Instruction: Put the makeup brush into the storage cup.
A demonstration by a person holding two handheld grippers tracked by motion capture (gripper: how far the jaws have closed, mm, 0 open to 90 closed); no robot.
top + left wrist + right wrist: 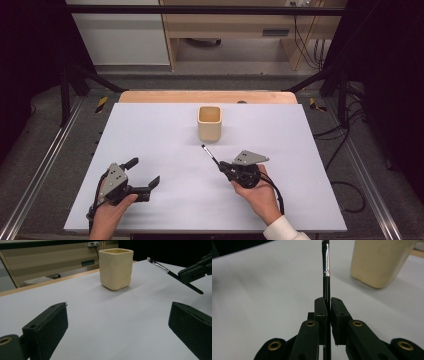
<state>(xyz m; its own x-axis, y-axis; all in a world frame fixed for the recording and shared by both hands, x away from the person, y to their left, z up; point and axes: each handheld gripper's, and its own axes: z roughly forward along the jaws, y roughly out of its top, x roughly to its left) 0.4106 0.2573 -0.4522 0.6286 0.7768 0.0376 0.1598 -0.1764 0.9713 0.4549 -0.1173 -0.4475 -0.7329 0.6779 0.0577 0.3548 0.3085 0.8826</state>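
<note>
Two grippers noted. We see the right gripper (220,165) clamped on a thin black brush (210,155), its tip aimed toward the cream cup (209,123) mid-table. Left gripper (144,173) hangs with jaws spread wide, holding nothing, above the white tabletop (150,130).

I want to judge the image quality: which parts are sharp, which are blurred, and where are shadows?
Right gripper view: the brush and tongs are sharp, the cream cup soft. Left gripper view: the cup is crisp, with a faint shadow at its base. High view: even light on the white table, dark surroundings.
</note>
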